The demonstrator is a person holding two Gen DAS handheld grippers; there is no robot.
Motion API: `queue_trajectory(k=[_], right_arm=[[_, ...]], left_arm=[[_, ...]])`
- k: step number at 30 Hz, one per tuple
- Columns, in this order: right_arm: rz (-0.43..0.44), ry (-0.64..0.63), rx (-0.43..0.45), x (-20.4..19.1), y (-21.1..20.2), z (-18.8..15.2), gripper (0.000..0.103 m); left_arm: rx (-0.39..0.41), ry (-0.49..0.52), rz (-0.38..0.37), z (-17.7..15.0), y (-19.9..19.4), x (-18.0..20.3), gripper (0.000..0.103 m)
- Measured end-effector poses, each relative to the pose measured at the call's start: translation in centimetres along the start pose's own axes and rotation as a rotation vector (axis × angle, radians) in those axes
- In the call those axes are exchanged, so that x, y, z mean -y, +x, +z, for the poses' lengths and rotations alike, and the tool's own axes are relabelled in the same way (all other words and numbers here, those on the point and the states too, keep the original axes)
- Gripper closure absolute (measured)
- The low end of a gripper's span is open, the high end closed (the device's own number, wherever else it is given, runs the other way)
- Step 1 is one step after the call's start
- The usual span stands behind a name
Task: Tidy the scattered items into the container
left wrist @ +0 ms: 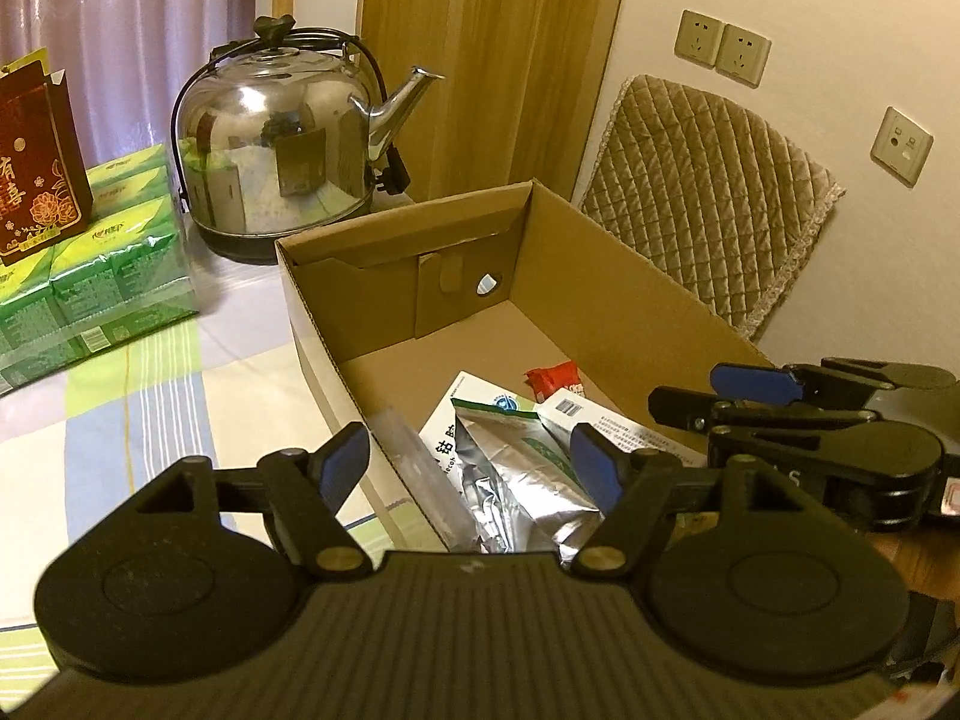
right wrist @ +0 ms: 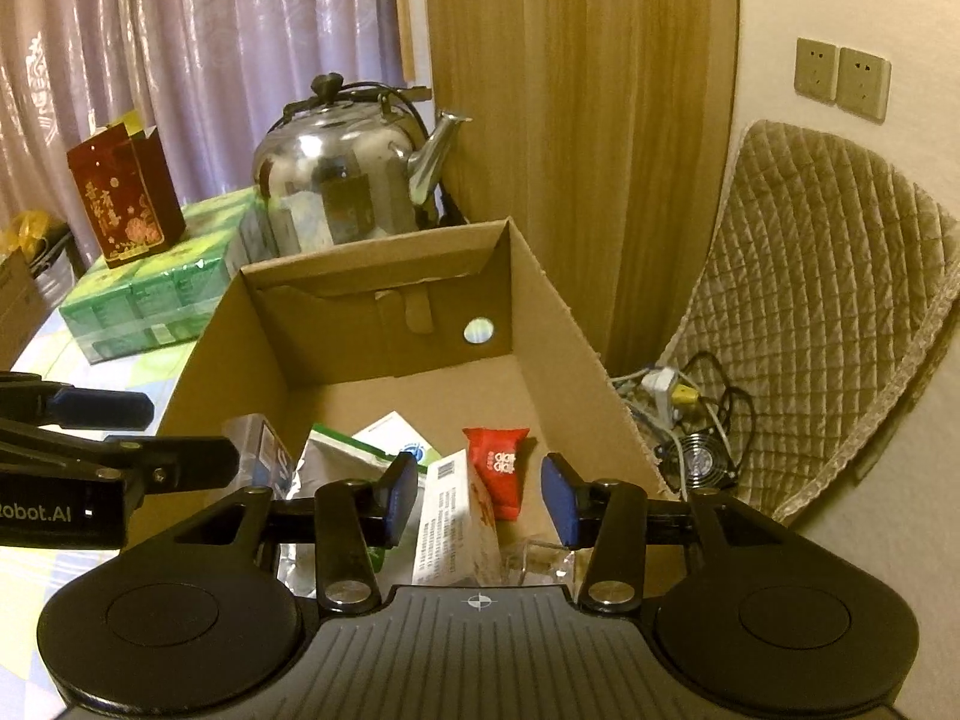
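Cardboard box [right wrist: 372,324] walls are seen rising at frame centre, with bare corrugated floor left free toward the far wall. A crinkled foil pouch [left wrist: 516,480], a white printed carton [right wrist: 450,516] and a red sachet [right wrist: 498,462] are gathered at the near end. The left gripper [left wrist: 474,462] and right gripper [right wrist: 480,498] are held spread wide above them, nothing being gripped. A steel kettle [left wrist: 276,150] is stood on the counter [left wrist: 150,396] behind.
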State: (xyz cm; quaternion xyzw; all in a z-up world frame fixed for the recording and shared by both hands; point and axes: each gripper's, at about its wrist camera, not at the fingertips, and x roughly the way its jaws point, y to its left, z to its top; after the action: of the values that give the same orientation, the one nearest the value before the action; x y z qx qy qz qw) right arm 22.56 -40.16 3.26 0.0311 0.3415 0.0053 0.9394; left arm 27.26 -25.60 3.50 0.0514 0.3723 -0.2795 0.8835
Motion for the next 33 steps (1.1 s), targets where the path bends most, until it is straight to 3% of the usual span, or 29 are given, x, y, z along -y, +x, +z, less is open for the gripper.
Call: queue_trajectory(k=[4, 8, 18, 23, 28, 31, 33], right_arm=[[-0.005, -0.001, 0.007, 0.1, -0.1, -0.1, 0.057], [-0.013, -0.002, 0.032, 0.4, -0.8, -0.2, 0.038], [-0.030, 0.005, 0.190, 1.3, -6.0, -1.0, 0.003], [-0.035, 0.020, 0.214, 1.4, -8.9, -1.9, 0.002], [-0.029, 0.054, 0.171, 1.4, -11.5, -4.0, 0.002], [-0.010, 0.140, 0.153, 1.5, -13.5, -5.1, 0.002], [-0.013, 0.115, 0.149, 0.8, -14.7, -5.4, 0.002]], left_arm=[[0.002, -0.001, 0.005, 0.0, -0.1, 0.0, 0.027], [0.006, 0.005, 0.014, -0.3, -0.5, -0.1, 0.021], [0.057, 0.025, 0.053, -1.0, -3.1, -0.2, 0.001], [0.079, 0.010, 0.087, -2.3, -5.4, 0.0, 0.001], [0.083, 0.001, 0.098, -4.8, -8.3, 0.5, 0.001], [0.065, -0.038, 0.085, -6.5, -10.1, 0.9, 0.001], [0.070, -0.057, 0.091, -7.6, -11.3, 1.5, 0.001]])
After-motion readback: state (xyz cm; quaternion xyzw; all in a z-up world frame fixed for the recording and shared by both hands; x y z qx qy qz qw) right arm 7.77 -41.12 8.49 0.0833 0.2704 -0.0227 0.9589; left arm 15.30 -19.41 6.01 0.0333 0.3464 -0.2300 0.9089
